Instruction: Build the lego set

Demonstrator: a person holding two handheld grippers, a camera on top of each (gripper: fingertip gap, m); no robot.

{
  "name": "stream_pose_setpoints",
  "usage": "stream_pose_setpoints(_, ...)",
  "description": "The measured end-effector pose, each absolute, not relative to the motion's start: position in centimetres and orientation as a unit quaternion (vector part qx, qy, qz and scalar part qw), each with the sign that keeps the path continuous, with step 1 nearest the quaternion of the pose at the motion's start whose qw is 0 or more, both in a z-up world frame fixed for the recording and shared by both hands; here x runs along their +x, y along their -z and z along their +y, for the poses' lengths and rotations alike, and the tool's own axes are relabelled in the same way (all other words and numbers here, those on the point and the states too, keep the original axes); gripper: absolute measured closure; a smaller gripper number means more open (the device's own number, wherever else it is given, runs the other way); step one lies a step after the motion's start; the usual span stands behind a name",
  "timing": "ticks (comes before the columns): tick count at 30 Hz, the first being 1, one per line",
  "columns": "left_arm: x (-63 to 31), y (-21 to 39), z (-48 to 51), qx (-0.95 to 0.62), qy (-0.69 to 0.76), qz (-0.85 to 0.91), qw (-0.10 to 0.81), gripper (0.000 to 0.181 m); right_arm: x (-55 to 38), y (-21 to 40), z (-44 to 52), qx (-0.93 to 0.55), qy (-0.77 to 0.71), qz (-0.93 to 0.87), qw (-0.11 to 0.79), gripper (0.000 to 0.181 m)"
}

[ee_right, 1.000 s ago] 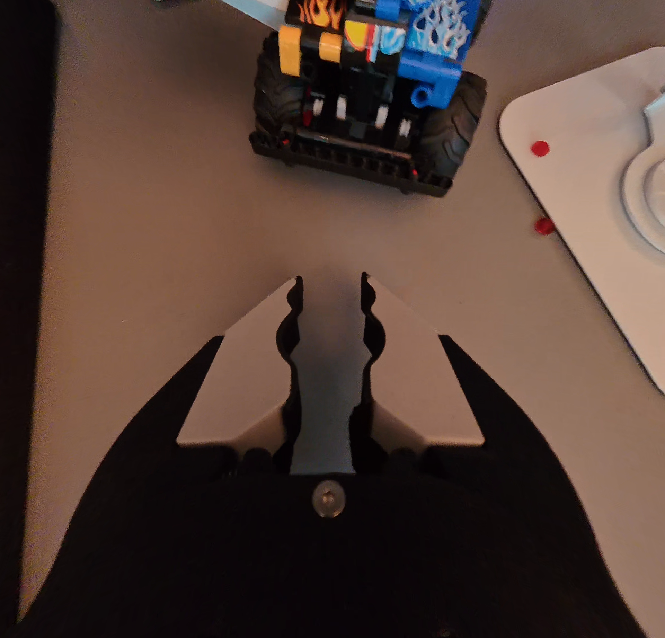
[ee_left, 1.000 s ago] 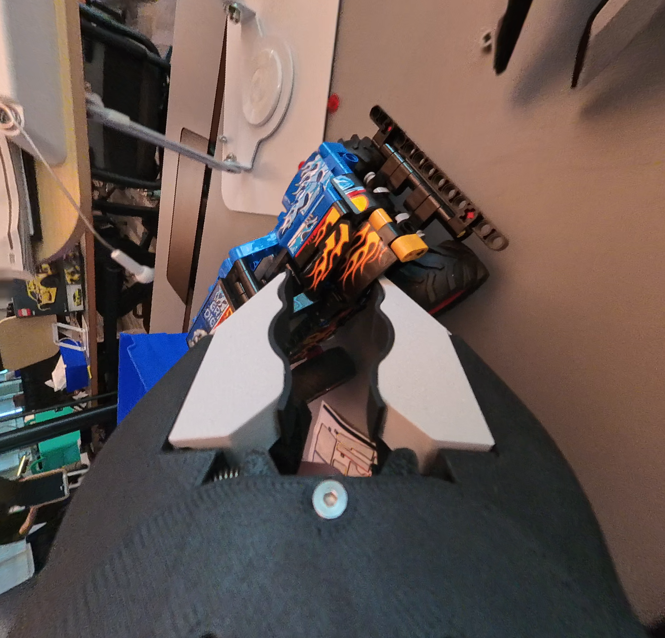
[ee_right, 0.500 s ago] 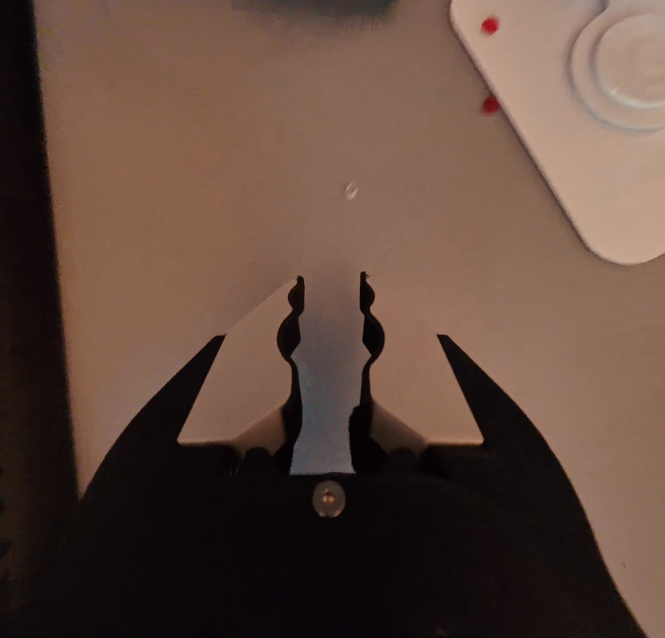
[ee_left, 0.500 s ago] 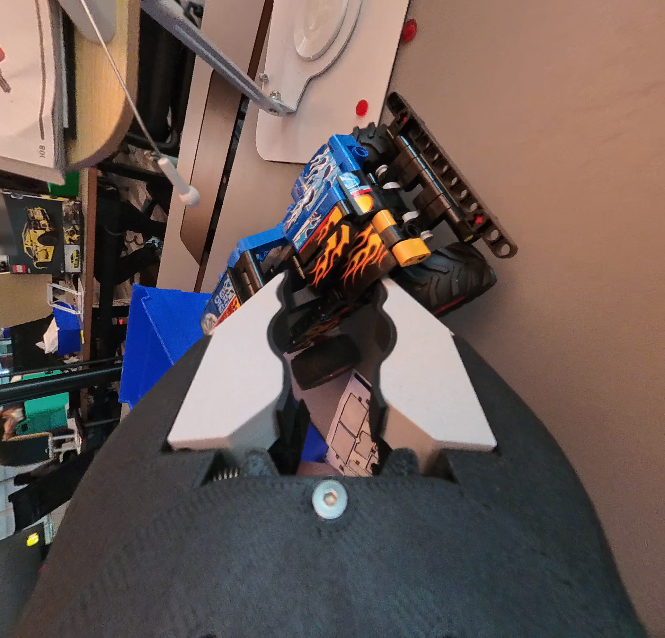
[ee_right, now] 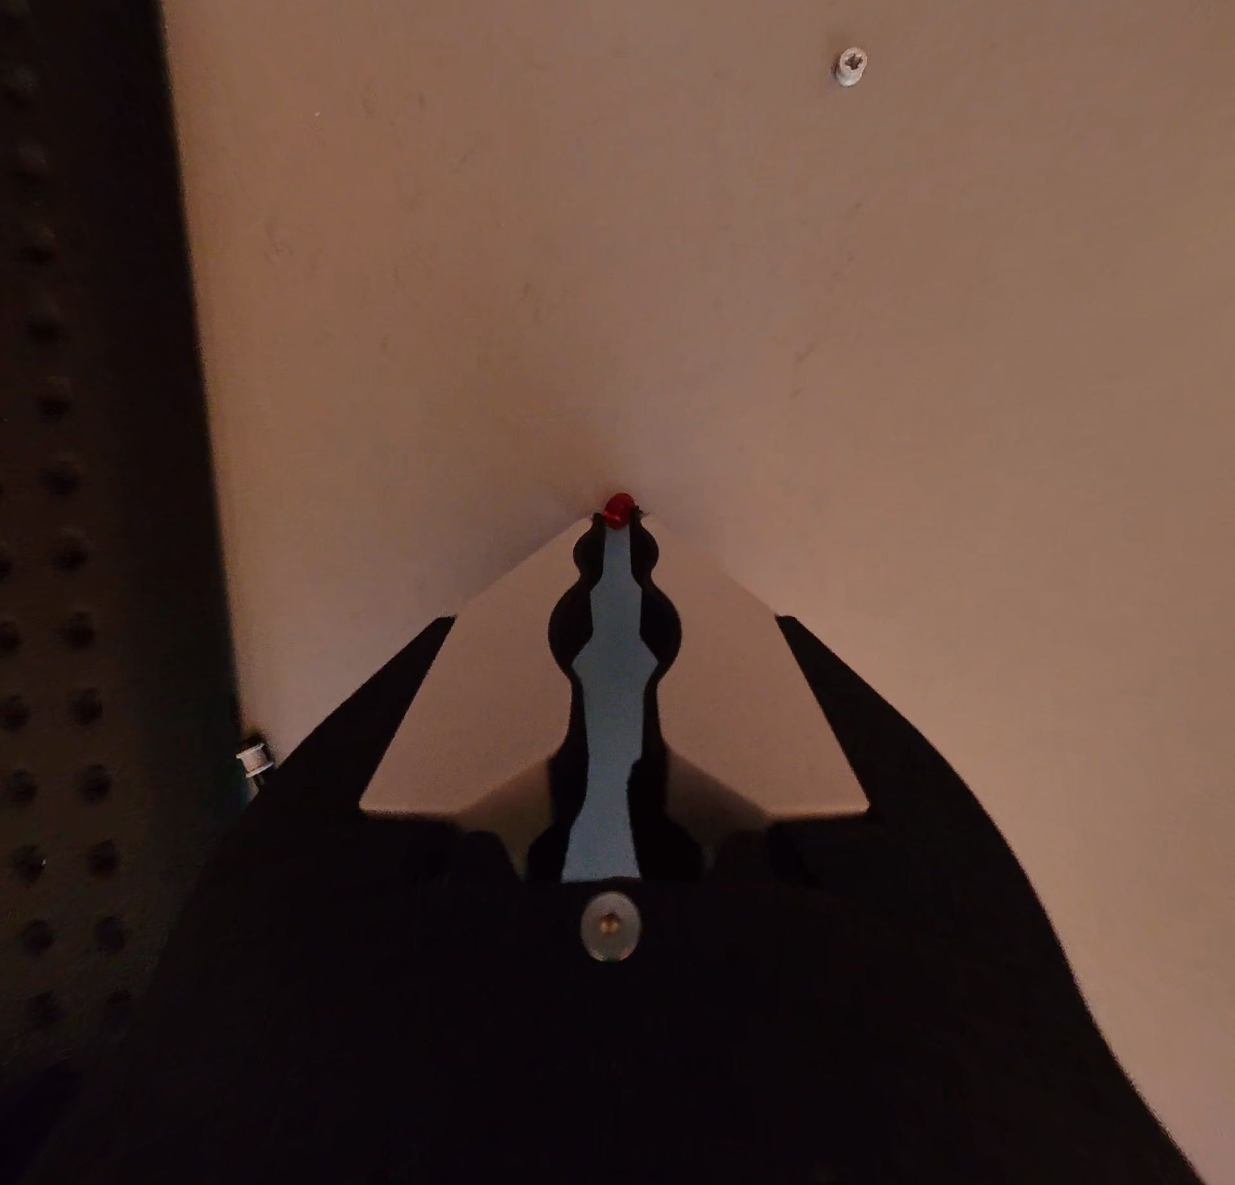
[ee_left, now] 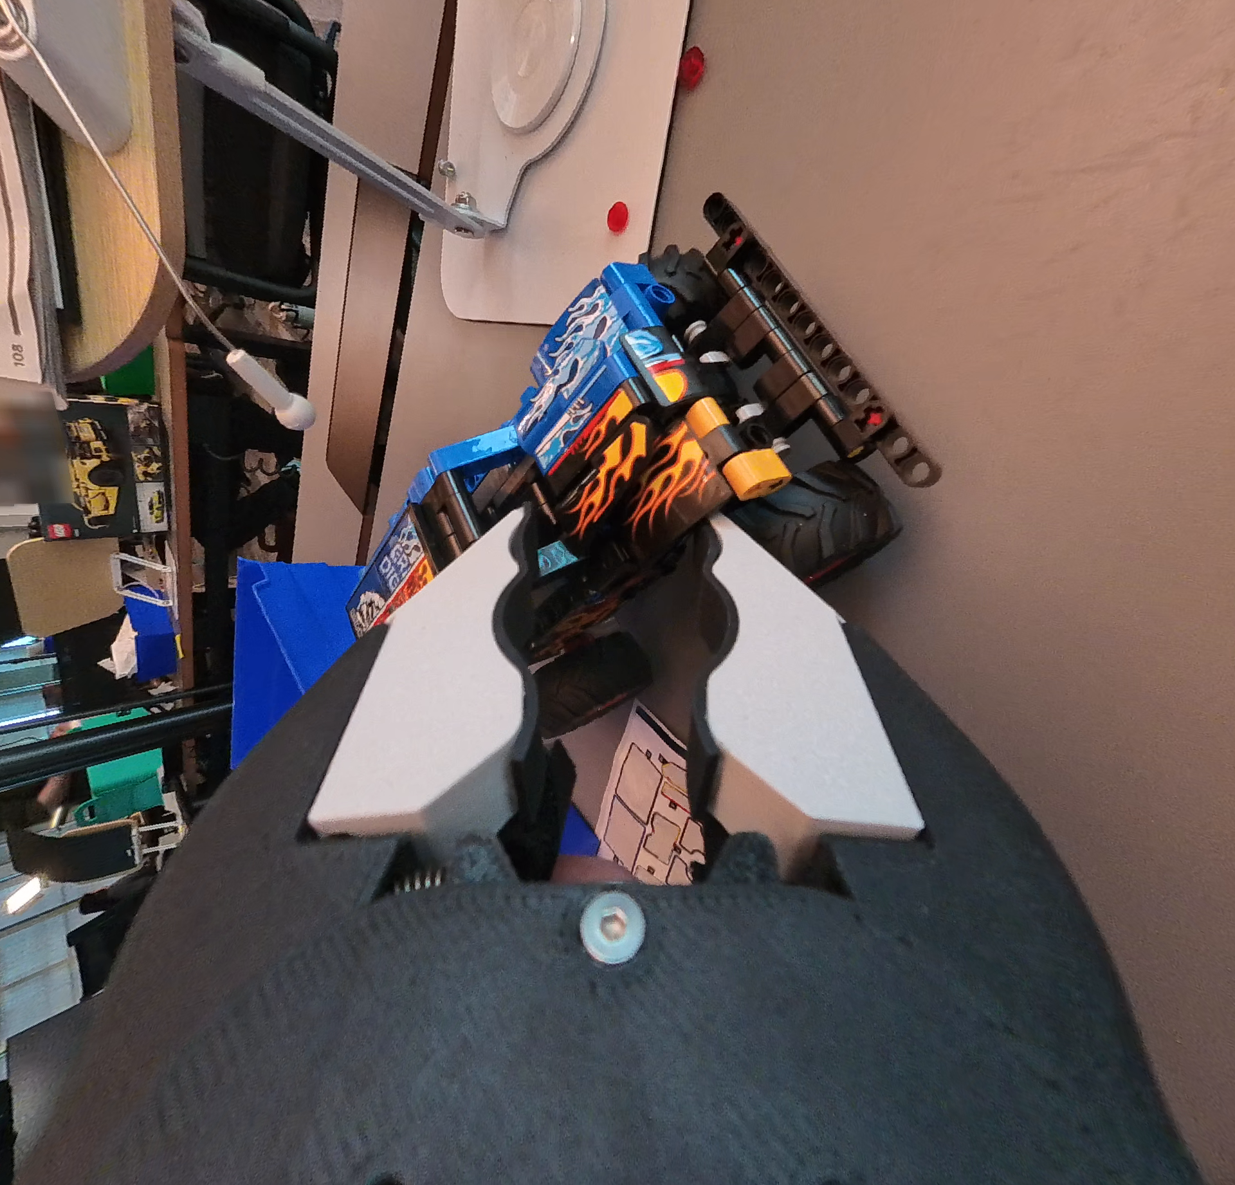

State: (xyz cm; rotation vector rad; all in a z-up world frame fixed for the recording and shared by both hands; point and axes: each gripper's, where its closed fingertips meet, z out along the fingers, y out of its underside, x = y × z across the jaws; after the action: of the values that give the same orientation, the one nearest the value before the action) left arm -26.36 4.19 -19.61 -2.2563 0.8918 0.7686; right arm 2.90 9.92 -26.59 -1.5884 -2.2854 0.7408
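Left wrist view: left gripper (ee_left: 618, 538) clamps truck (ee_left: 641, 458); right wrist view: right gripper (ee_right: 618, 518) pinches red stud (ee_right: 618, 508).

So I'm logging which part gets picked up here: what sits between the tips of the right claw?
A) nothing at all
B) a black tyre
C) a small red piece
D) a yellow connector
C: in the right wrist view the right claw has its tips nearly closed on a small red piece, low over the tan table.
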Motion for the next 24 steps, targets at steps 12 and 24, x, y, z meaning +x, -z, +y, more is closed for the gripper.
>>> stream_pose_setpoints(12, -25.0, 19.3, 3.7, -0.843, -0.284, 0.332, 0.313, 0.13, -0.3, 25.4, 8.7, -0.534, -0.317, -0.771, 0.143, 0.181)
stream_pose_setpoints(24, -23.9, 17.3, 2.8, -0.843, -0.261, 0.331, 0.335, 0.111, -8.4, 22.0, 7.1, -0.491, -0.379, -0.758, 0.202, 0.181)
